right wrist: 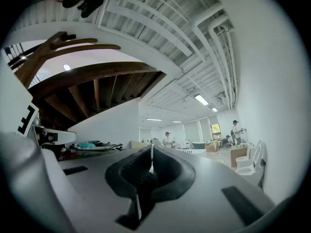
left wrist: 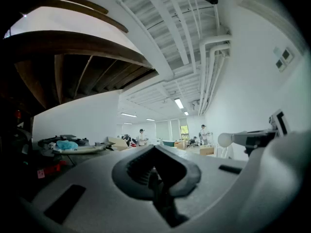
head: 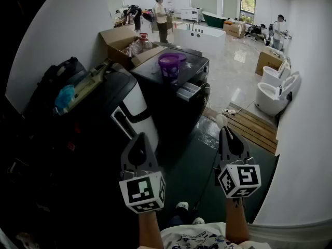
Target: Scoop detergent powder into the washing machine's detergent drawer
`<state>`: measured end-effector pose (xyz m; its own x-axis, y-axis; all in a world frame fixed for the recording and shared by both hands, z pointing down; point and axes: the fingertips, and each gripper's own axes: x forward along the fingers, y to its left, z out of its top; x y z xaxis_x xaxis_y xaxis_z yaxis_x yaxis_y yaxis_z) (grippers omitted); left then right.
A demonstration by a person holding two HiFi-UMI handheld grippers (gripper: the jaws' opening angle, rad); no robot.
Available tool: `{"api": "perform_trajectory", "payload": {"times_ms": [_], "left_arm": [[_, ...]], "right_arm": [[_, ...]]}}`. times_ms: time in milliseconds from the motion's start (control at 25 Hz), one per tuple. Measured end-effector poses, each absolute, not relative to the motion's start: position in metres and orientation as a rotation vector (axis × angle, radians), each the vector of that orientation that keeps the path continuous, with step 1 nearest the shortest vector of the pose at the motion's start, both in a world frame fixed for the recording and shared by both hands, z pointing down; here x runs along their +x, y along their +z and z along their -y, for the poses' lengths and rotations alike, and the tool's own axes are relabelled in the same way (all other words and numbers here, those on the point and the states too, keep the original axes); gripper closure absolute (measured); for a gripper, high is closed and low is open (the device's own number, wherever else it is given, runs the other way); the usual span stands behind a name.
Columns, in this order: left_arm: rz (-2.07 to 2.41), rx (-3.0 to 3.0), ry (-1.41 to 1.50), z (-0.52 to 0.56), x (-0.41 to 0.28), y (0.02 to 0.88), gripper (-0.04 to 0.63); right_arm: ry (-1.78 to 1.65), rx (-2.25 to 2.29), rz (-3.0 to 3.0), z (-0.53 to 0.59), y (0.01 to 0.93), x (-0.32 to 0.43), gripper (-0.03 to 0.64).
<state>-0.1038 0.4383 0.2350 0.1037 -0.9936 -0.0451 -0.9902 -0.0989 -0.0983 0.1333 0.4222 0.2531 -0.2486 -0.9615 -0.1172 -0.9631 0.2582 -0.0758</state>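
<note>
Presently the left gripper and right gripper hang low, jaws together, empty. A purple tub sits atop the washing machine.

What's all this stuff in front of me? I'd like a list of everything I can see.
washing machine: one, black, middle of the floor
drawer: one, grey, pulled open on the machine
tub: one, purple, on top of the machine
cardboard boxes: at least two, brown, behind the machine and by the right wall
toilets: two, white, along the right wall
bathtub: one, white, far behind the machine
wooden platform: one, brown, on the floor at right
people: two, standing at the far end
left gripper: one, grey, low in front, shut, empty
right gripper: one, grey, low in front, shut, empty
</note>
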Motion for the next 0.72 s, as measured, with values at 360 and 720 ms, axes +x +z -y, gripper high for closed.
{"api": "perform_trajectory", "payload": {"times_ms": [360, 720], "left_arm": [[-2.036, -2.255, -0.051, -0.439, -0.098, 0.235, 0.592], [-2.046, -2.241, -0.063, -0.449, -0.083, 0.239, 0.592]], "right_arm": [[0.019, -1.832, -2.384, -0.424, 0.254, 0.138, 0.595], [0.012, -1.798, -2.373, -0.433, 0.256, 0.15, 0.595]]}}
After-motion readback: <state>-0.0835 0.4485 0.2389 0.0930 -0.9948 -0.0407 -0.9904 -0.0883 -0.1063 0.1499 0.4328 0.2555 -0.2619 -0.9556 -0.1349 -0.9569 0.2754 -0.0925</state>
